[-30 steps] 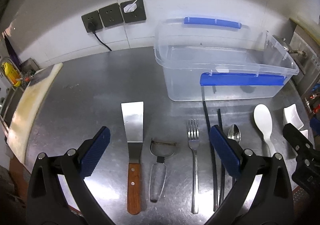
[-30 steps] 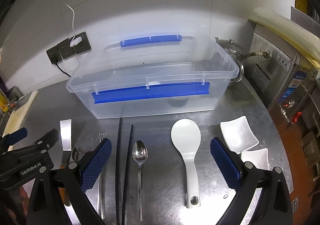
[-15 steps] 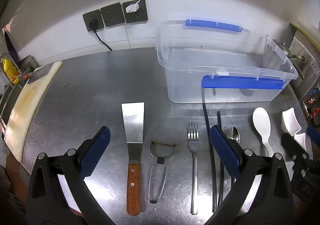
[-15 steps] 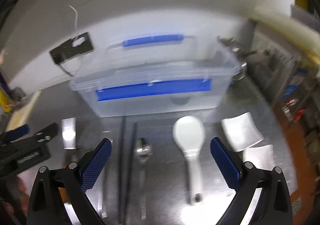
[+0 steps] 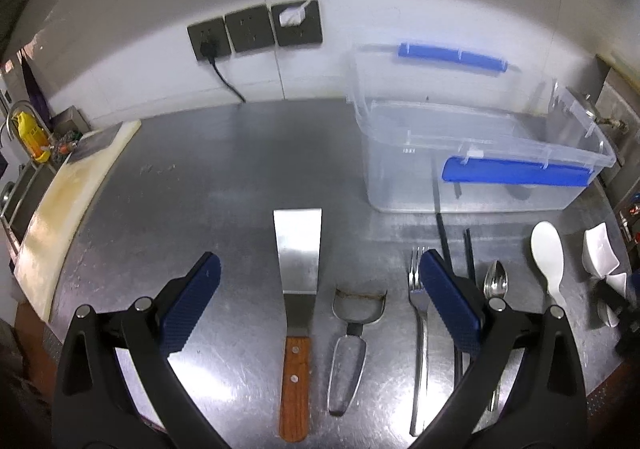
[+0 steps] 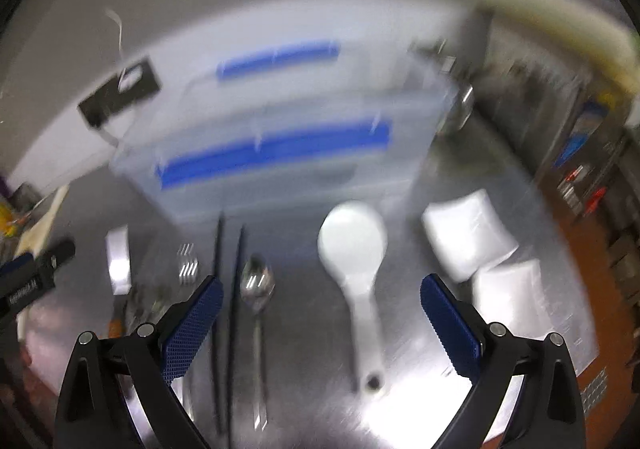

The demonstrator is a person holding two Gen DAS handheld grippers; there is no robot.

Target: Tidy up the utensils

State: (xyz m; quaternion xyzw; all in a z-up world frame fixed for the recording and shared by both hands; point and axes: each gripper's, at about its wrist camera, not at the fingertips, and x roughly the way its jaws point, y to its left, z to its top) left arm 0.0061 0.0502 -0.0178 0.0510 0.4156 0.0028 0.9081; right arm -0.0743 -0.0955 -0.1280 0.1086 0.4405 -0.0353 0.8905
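Observation:
A row of utensils lies on the steel counter [image 5: 224,185]: a wood-handled spatula [image 5: 297,281], a peeler [image 5: 352,333], a fork [image 5: 419,333], black chopsticks [image 5: 445,233], a metal spoon [image 5: 496,283] and a white rice paddle [image 5: 548,257]. A clear bin with blue handles [image 5: 472,153] stands behind them. My left gripper [image 5: 320,305] is open and empty above the spatula and peeler. My right gripper [image 6: 320,325] is open and empty above the rice paddle [image 6: 356,249] and spoon [image 6: 256,285]; that view is blurred.
Two white square dishes [image 6: 468,233] sit right of the paddle. A cutting board [image 5: 64,193] lies along the left edge. Wall sockets with plugged cables [image 5: 256,27] are behind. A metal kettle and appliances stand at the right.
Both grippers have moved closer to the counter and stay open. The right view has turned blurred from motion, with the paddle now more central. No utensil has moved.

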